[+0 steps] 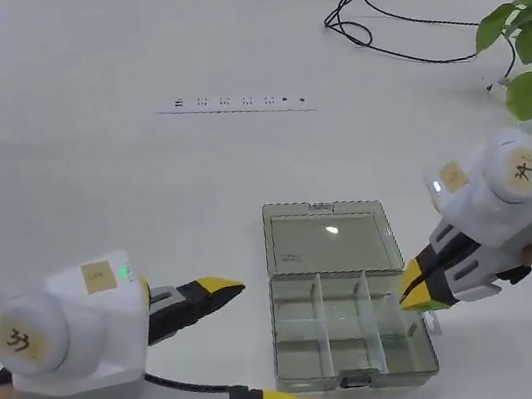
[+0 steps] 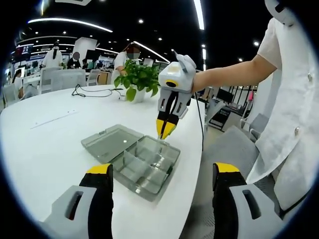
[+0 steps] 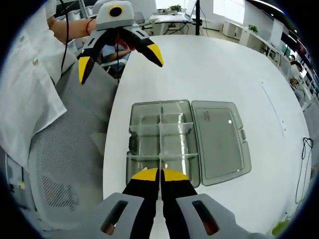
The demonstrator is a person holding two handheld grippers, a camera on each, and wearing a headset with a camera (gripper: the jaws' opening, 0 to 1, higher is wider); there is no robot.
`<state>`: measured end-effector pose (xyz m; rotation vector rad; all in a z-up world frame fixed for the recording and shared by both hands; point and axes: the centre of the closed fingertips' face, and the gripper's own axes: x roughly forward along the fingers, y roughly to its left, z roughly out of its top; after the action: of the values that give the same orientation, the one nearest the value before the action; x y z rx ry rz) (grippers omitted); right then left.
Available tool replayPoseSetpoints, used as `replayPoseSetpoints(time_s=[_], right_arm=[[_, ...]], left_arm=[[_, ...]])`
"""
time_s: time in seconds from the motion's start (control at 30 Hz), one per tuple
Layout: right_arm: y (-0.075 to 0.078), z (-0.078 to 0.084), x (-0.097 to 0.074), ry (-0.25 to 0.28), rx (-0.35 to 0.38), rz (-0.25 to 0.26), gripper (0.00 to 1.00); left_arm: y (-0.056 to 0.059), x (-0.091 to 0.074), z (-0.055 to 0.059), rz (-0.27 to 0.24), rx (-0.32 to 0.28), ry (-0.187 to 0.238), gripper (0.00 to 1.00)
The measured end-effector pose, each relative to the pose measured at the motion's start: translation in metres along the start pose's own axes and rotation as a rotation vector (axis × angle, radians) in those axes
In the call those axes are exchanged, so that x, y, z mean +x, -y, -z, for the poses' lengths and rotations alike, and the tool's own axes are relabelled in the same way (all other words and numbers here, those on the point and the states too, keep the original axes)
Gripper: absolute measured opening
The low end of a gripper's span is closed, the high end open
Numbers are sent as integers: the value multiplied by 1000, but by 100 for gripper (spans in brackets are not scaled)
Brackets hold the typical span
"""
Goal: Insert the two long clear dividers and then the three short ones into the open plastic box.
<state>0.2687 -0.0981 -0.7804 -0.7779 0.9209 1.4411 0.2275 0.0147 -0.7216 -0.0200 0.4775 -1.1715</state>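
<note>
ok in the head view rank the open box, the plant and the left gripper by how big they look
1. left gripper, though it's nearest the camera
2. open box
3. plant, partly cut off by the picture's edge

Two grippers: left gripper (image 1: 258, 351), right gripper (image 1: 415, 295). One box (image 1: 360, 379) under the right fingertips. Beyond the fingertips: one plant (image 1: 524, 37), one cable (image 1: 371, 31), one strip (image 1: 241, 102).

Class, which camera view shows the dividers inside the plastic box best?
The right gripper view: it looks down into the box, so the dividers form a clear grid. The head view shows them slanted; the left gripper view, low and foreshortened.
</note>
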Motion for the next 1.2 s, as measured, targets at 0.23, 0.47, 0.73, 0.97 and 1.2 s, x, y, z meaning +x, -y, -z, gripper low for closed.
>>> replayPoseSetpoints(time_s=[0.23,0.47,0.73,0.97,1.2], right_arm=[[2,0,1,25,-6,7,3],[1,2,6,25,-37,18,3],[3,6,14,12,-58,23,3],[3,10,23,11,-61,23,3],[3,14,31,-11,-81,29,3]], left_arm=[[1,1,0,4,-1,0,82],[1,1,0,3,1,1,82],[1,0,1,4,-1,-1,82],[1,1,1,5,-1,-3,81],[2,1,2,7,-1,-5,80]])
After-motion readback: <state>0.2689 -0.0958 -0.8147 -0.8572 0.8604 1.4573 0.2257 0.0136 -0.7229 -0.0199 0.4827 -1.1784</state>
